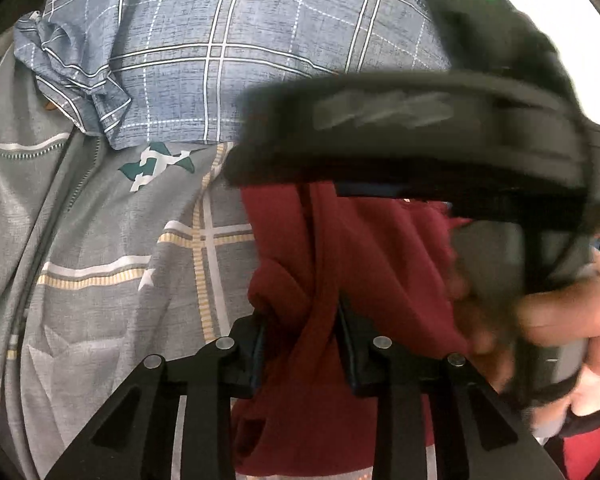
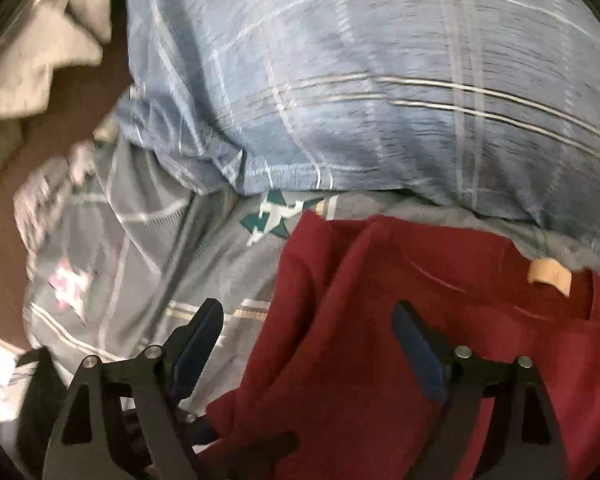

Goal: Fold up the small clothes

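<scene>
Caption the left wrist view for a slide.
Left gripper pinches a bunched red garment on the grey patterned bedsheet.

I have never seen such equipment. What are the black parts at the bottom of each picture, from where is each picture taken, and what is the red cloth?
No robot here: a person holds a hand tool with two fingers in each hand. Each picture comes from a camera on one tool, looking along its fingers.

In the left tool's view, the left gripper pinches a fold of a dark red garment. The blurred black shape is the other tool, with the person's hand.

In the right tool's view, the right gripper stands open over the same garment, holding nothing.

Underneath lies a grey patterned bedsheet, with a blue checked pillow behind.
</scene>
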A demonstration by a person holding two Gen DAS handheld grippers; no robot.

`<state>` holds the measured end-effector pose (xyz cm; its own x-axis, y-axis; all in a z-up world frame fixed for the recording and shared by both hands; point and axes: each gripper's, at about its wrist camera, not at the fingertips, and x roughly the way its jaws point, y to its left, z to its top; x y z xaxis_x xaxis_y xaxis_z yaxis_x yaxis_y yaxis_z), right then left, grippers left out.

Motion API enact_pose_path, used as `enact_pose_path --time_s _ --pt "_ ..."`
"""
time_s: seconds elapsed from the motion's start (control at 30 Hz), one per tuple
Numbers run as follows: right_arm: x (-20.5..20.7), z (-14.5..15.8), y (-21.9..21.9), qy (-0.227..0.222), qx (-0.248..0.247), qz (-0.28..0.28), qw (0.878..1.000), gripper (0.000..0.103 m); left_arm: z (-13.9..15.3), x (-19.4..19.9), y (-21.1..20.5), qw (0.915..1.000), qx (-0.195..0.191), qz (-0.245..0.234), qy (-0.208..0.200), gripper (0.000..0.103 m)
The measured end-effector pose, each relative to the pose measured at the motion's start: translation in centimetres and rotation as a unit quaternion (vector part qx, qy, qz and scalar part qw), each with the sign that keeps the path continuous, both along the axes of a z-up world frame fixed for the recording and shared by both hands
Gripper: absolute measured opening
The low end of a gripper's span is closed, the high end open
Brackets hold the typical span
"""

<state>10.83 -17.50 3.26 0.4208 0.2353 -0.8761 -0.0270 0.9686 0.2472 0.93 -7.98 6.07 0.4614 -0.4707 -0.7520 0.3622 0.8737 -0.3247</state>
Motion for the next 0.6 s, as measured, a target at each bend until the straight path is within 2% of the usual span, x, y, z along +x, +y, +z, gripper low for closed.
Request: enact_pose_path --time_s 0.1,0.13,0.17,0.2,0.23,0.27,0.3,0.37,0.43,0.47,0.5,0.57,0.6 --pt "1.4 -2.2 1.2 0.034 -0.042 0.012 0.998 0.086 0.2 -0.2 -0.1 1.0 0.002 -0.008 -0.003 0.028" --pt "1.6 -2.9 1.4 0.04 -0.056 0.009 0.998 0.074 0.2 -0.2 -0.1 0.9999 0.01 -0.008 -0.003 0.029" --pt "1.6 -3.4 1.5 0.04 -0.072 0.011 0.997 0.055 0.1 -0.1 -0.1 0.9998 0.018 -0.006 0.0 0.036" --pt "1.3 -3.5 1.4 0.03 -0.089 0.01 0.996 0.049 0.1 -0.1 0.0 0.9997 0.022 -0.004 0.004 0.048" --pt "0.8 -3.3 1.0 0.016 -0.08 0.013 0.997 0.039 0.0 0.0 0.2 0.9996 0.028 0.0 0.009 0.057" --pt "0.3 -3.1 0.5 0.007 -0.062 0.011 0.998 0.028 0.0 -0.1 0.3 0.9994 0.034 0.007 0.01 0.071" --pt "-0.3 -2.7 -0.2 -0.001 -0.041 0.004 0.999 0.027 0.0 -0.2 0.5 0.9992 0.035 0.018 0.009 0.074" --pt "-1.2 -2.0 -1.3 -0.016 -0.015 -0.005 1.0 0.025 -0.1 -0.5 0.4 0.9995 0.026 0.016 0.007 0.074" --pt "-1.6 -1.2 -2.3 -0.023 0.009 -0.01 1.0 0.024 -0.1 -1.0 -0.2 0.9994 0.034 0.008 0.001 0.071" --pt "-1.9 -0.9 -2.6 -0.027 0.019 -0.011 0.999 0.023 0.1 -1.4 -0.5 0.9992 0.037 0.008 -0.012 0.057" --pt "-2.1 -0.5 -3.0 -0.031 0.024 -0.012 0.999 0.023 0.3 -1.7 -0.7 0.9993 0.032 0.005 -0.016 0.035" --pt "-2.7 0.4 -3.7 -0.038 0.032 -0.016 0.999 0.022 1.1 -2.5 -1.2 0.9998 0.013 -0.001 -0.016 0.022" --pt "-3.1 0.9 -4.2 -0.041 0.039 -0.019 0.998 0.022 1.9 -3.2 -1.4 0.9997 0.003 0.003 -0.025 0.021"
